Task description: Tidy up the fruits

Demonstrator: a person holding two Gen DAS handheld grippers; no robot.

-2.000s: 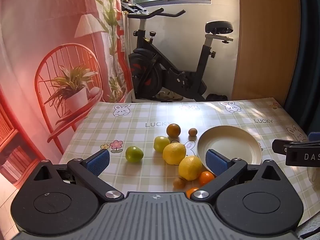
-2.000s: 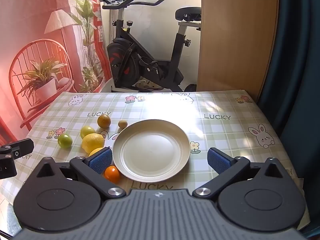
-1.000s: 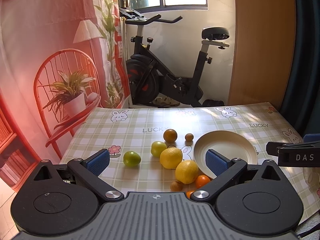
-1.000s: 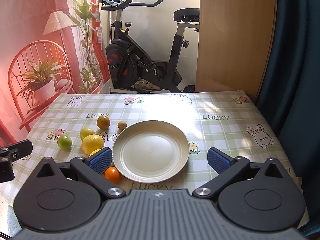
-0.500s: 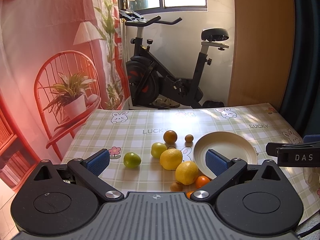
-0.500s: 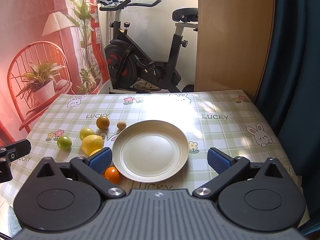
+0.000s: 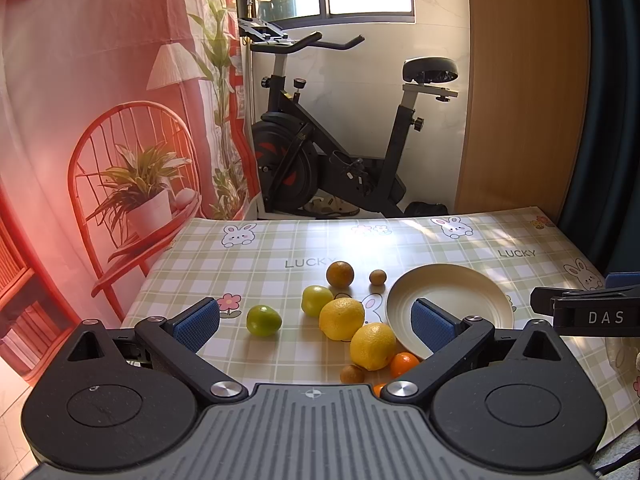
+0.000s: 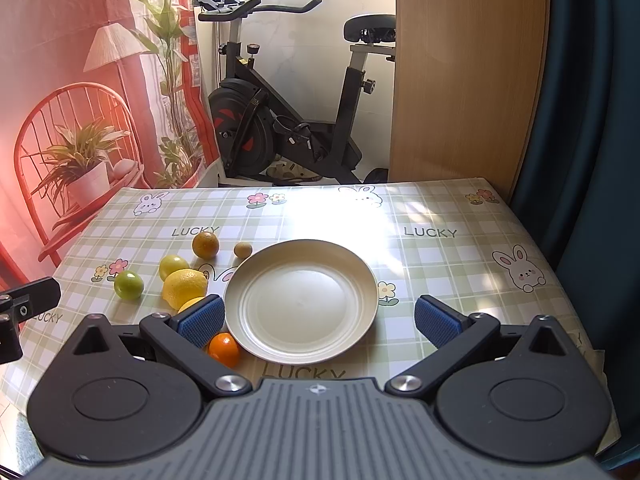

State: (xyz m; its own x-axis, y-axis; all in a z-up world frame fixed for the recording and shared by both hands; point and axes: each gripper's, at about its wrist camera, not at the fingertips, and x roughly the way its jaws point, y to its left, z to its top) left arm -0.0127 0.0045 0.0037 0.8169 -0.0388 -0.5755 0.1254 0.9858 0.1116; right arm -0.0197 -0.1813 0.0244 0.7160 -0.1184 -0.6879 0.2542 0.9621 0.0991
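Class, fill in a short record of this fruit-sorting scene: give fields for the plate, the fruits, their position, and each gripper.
plate: cream plate, nothing on it
fruits: green lime, two lemons, dark orange, small tangerine, small brown fruit
position: all on the tablecloth, left of the plate
left gripper: open, holding nothing
right gripper: open, holding nothing
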